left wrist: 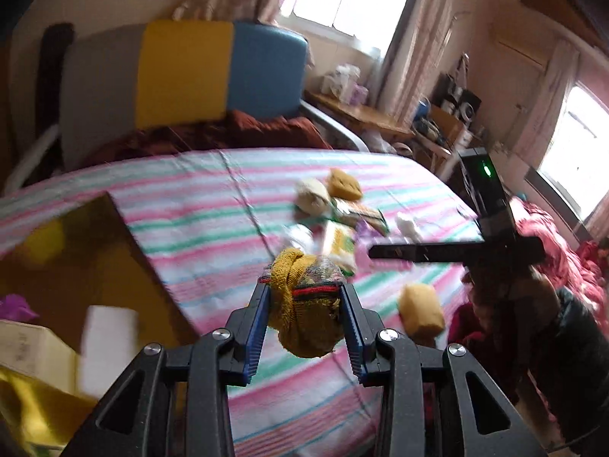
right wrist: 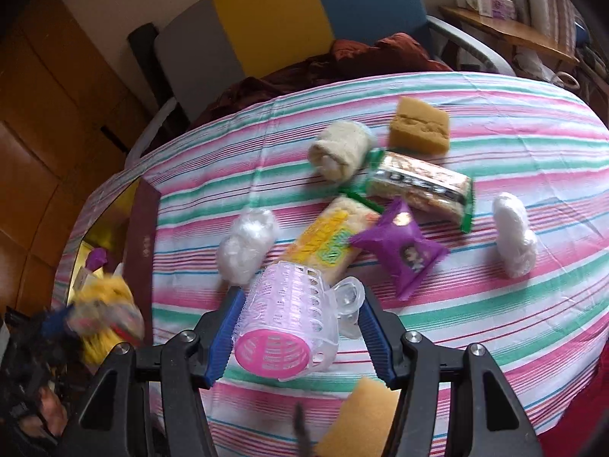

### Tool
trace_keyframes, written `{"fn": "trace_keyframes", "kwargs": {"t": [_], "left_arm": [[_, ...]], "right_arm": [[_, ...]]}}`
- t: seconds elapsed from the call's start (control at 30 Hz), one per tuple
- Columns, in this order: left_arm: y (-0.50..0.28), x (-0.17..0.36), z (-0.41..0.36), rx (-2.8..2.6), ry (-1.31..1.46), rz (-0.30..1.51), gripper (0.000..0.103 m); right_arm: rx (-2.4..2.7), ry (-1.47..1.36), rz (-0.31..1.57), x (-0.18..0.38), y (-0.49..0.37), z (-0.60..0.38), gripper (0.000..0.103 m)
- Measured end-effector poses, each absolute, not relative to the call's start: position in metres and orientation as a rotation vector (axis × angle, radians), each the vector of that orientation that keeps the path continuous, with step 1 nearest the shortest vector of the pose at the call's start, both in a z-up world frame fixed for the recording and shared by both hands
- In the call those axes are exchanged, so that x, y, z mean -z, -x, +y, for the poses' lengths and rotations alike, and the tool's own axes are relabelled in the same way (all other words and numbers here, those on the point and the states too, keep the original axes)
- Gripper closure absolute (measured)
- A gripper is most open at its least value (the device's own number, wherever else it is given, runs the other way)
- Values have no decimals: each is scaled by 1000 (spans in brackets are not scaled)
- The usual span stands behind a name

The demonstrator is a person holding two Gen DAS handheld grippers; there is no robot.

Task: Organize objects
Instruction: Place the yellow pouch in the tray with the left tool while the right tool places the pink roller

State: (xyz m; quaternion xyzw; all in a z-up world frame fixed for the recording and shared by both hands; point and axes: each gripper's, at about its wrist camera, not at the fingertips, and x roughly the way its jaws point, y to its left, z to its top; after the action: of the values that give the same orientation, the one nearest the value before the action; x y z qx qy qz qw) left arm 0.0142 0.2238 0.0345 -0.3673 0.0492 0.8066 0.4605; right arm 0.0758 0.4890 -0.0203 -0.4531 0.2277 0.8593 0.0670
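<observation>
L gripper (left wrist: 304, 297), seen in left wrist view, is pinching a mustard-yellow knitted cloth bundle w/ red-green striped band (left wrist: 304, 320) between its blue ribbed pads, bundle lifted clear of the pink-green-white striped bedsheet (left wrist: 190, 198). At 9 o'clock from it sits an open brown cardboard box (left wrist: 95, 266), w/ a white roll (left wrist: 108, 346) at abt 8 o'clock, blurred. In right wrist view, going L to R: same yellow bundle shows blurred at 9 o'clock by the box's maroon flap (right wrist: 142, 243); a crumpled clear plastic bag (right wrist: 247, 245) lies at 11 o'clock of the R gripper (right wrist: 300, 320). R gripper is clamped on a translucent pink plastic perforated cup w/ clear handle (right wrist: 289, 327), cup on its side, pink base toward camera. Just behind cup at 12 o'clock is a yellow-green snack packet (right wrist: 331, 243); farther at 12, a rolled cream towel (right wrist: 340, 152). At 1 o'clock: purple foil tissue pack (right wrist: 399, 251), touching the yellow packet; green-edged cracker packet (right wrist: 418, 186) beyond it; tan rectangular sponge (right wrist: 420, 125) farthest back. At 2 o'clock, well apart, a white crumpled plastic bag (right wrist: 514, 234). Second tan sponge (right wrist: 357, 419) at 5 o'clock, near frame bottom, partly under R finger.
</observation>
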Motion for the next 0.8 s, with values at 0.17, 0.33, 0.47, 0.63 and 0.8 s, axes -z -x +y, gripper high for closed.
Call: {"fn": "trace_keyframes", "kwargs": {"t": [0.17,0.33,0.47,0.63,0.8], "left_arm": [[13,-49,183,-2123,874,70,65],[49,-51,133,-2281,887,36,66],[77,-49,93,-2401,902,15,65],[117,-42,52,-2530,943,-16,64],[138,-24,31,-2588,1018,-44,55]], "right_arm": [[-2716,1383,637,0,-51,445,43],[-2847,1467,579,-11,-2,383,43],[-2900,1535,517,-11,37,339,43],[-2949,1536,445,-21,89,291,42],[-2937,1520,372,-22,120,270,26]]}}
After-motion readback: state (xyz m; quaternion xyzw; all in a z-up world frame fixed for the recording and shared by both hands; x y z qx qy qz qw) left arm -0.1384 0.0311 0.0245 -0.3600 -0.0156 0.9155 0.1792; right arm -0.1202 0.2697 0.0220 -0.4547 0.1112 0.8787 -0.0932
